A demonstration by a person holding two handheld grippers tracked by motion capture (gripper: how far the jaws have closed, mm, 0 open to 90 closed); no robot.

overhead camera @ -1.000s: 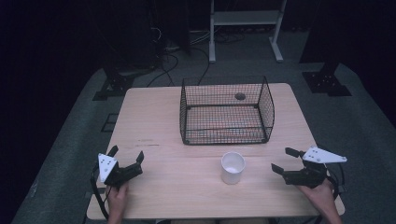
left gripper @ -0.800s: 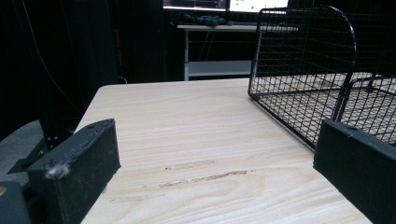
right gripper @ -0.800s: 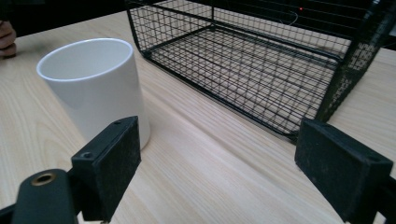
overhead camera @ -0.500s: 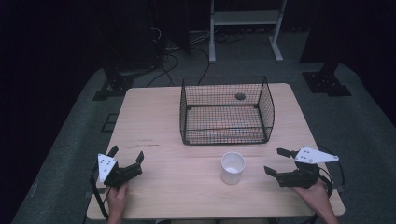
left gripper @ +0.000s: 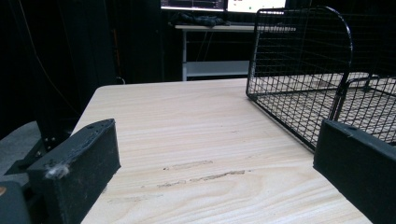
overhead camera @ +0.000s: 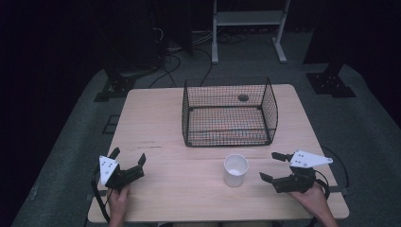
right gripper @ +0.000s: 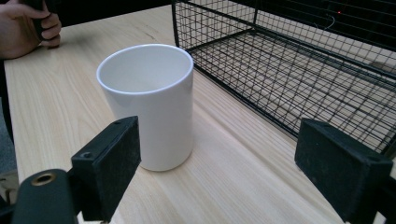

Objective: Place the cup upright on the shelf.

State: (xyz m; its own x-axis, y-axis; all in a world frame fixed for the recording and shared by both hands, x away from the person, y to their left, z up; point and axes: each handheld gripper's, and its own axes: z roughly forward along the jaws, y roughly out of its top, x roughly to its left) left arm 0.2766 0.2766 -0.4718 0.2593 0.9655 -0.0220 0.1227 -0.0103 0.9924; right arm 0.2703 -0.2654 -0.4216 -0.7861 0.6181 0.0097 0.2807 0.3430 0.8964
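A: Where is the right gripper point(overhead camera: 273, 166) just now?

B: At the near right of the table point(overhead camera: 156, 127), held low in a hand point(overhead camera: 314, 198), jaws pointing toward the cup point(overhead camera: 235, 170). They stand apart with nothing between them, and neither pad touches anything.

A: And the cup, from that gripper?

B: Just ahead of the jaw tips, upright on the wood. In the right gripper view the cup point(right gripper: 148, 101) sits off-centre, in front of the left-hand jaw rather than in the gap, and apart from it.

A: The basket?

B: The basket point(overhead camera: 228, 113) lies beyond the cup, farther up the table. From the right gripper it runs ahead and to the right-hand side; its near wall point(right gripper: 261, 79) is close behind the cup without touching it.

A: What about the left gripper point(overhead camera: 126, 156)?

B: Near left corner, gripped by the other hand point(overhead camera: 117, 200). Its jaws are spread wide and hold nothing, only bare wood lies between them. The basket point(left gripper: 303, 70) is ahead of its right-hand jaw, well apart.
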